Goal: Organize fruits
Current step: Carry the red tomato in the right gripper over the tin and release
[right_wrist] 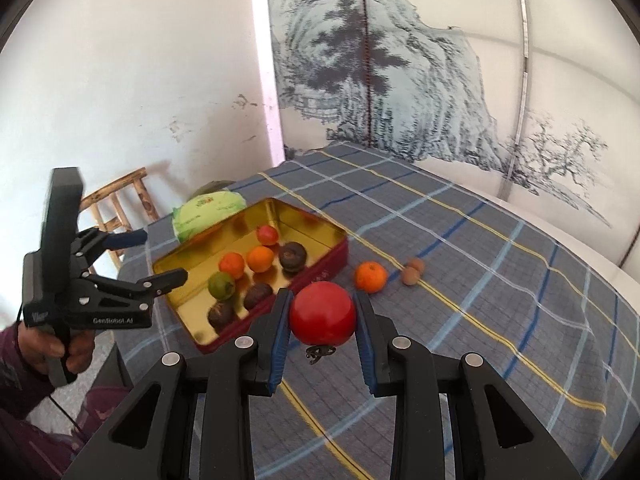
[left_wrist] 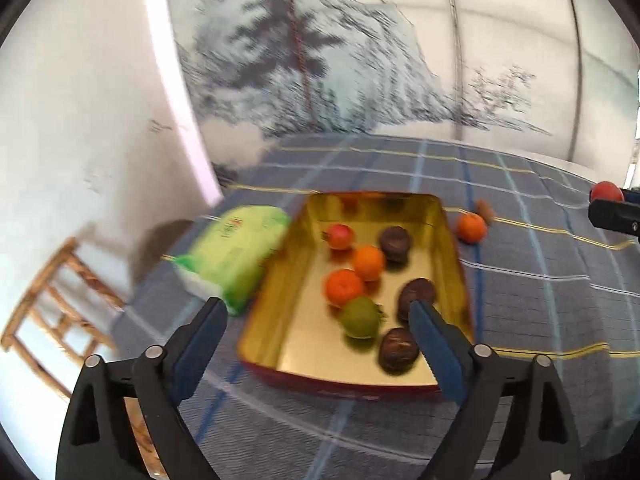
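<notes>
A gold tin tray point(left_wrist: 280, 312) point(right_wrist: 320, 224) with red outer walls sits on the checked tablecloth. It holds several fruits: oranges point(left_wrist: 344, 286), a green fruit point(left_wrist: 360, 317), dark brown fruits point(left_wrist: 398, 350) and a small red one point(left_wrist: 340, 236). My right gripper point(right_wrist: 323, 322) is shut on a red pomegranate point(right_wrist: 322, 314), held above the cloth just right of the tray. My left gripper point(left_wrist: 318, 312) is open and empty above the tray's near left side; it shows in the right wrist view point(right_wrist: 160, 256). A loose orange point(left_wrist: 472, 227) point(right_wrist: 371, 277) lies right of the tray.
A green wet-wipes pack point(left_wrist: 236, 252) point(right_wrist: 208, 212) lies left of the tray. Two small brown fruits point(right_wrist: 412, 272) lie beyond the loose orange. A wooden chair point(left_wrist: 52, 312) stands off the table's left edge. A painted screen point(right_wrist: 400, 80) backs the table.
</notes>
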Available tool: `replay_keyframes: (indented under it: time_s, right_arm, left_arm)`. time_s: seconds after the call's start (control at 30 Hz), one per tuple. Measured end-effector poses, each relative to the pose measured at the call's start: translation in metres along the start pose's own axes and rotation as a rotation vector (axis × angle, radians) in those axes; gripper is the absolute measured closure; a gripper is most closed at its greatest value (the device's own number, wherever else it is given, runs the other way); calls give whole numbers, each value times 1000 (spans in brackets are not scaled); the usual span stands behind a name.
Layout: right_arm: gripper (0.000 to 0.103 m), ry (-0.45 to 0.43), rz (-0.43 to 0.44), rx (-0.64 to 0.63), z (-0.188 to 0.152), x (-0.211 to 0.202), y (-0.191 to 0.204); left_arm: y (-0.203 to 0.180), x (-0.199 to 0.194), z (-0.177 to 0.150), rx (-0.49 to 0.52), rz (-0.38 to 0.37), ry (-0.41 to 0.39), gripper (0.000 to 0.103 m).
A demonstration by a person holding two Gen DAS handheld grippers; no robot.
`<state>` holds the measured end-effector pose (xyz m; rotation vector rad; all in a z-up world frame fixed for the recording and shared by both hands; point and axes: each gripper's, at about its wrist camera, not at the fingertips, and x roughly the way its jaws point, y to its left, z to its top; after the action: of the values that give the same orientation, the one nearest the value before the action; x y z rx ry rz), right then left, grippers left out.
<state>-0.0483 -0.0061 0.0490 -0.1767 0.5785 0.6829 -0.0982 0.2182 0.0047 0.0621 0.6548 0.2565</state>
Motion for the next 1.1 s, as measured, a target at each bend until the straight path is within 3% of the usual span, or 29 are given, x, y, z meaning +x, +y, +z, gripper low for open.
replay_keyframes:
  time_s: [0.33,0.57,0.73,1.1]
  right_arm:
    - [71,31,162,-17,31,46,41]
    - [71,124,294,-3,51,106,71]
    - [71,192,322,-6,51,144,89]
    - [71,279,332,11,44,191,109]
  left_arm:
    - [16,-13,-7,4,77,-43,2]
    - [33,-11,-9,-11,138,-33,1]
    - [44,-10,-13,-17,181,-27,1]
    - [55,-3,-20,-47,183,9,1]
